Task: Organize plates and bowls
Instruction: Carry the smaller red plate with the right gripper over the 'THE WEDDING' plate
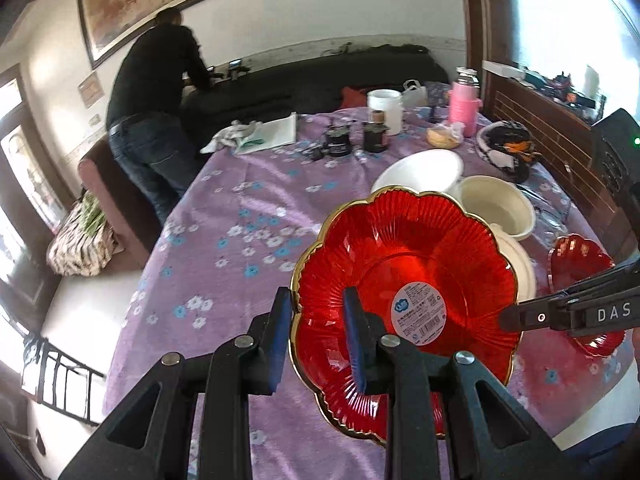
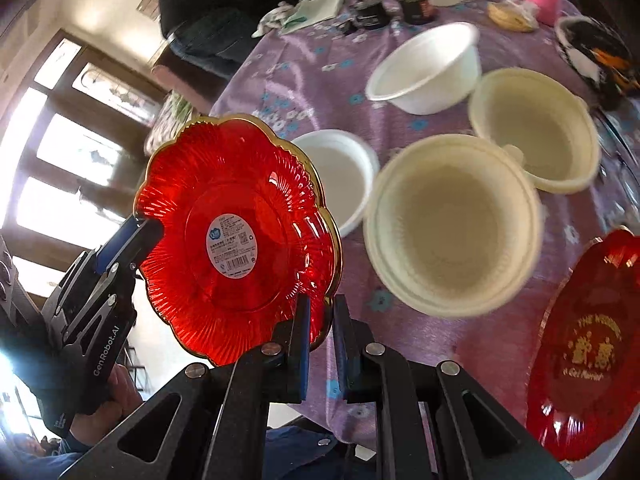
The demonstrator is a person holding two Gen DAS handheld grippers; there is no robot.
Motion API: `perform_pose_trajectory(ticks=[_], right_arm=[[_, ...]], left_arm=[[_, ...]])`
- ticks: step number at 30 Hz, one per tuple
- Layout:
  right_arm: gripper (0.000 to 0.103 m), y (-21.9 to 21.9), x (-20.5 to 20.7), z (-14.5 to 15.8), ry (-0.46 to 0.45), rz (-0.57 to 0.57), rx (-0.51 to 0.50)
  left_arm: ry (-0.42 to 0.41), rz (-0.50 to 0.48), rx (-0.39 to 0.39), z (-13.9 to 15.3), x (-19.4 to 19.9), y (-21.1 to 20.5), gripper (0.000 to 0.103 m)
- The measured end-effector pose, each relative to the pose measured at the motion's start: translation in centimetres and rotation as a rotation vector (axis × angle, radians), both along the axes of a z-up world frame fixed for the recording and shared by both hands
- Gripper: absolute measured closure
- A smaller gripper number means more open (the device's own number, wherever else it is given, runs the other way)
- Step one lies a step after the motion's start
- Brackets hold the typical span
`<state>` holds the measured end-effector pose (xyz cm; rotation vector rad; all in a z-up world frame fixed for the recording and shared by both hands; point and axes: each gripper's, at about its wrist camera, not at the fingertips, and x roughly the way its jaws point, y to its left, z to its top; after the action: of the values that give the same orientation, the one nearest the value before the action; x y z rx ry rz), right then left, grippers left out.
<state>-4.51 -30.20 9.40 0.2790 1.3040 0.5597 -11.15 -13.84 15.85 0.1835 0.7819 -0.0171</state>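
Both wrist cams look steeply down, close on shared red plate.

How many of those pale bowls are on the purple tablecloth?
4. A white bowl at the far side, a cream bowl to its right, a cream stack nearer, and a small white bowl partly behind the red plate. The stack may hide more.

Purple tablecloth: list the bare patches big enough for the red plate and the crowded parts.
Free: the tablecloth left of the red scalloped plate, from the near edge to the black jars. Crowded: right side, with bowls and the second red plate.
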Motion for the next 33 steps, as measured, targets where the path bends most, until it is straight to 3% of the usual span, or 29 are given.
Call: perform_pose_trajectory(ticks=[17,33], right_arm=[[0.091,-9.2,-3.0,-0.4,0.017,-0.234,-0.009],[0.091,-21.6,-10.9,-0.6,0.038,-0.566,-0.036]], left_arm=[[0.03,-0.24,-0.017,-1.0,2.3,-8.1,0.077],[0.084,-0.556,-0.04,-3.1,1.9,-20.6,0.077]])
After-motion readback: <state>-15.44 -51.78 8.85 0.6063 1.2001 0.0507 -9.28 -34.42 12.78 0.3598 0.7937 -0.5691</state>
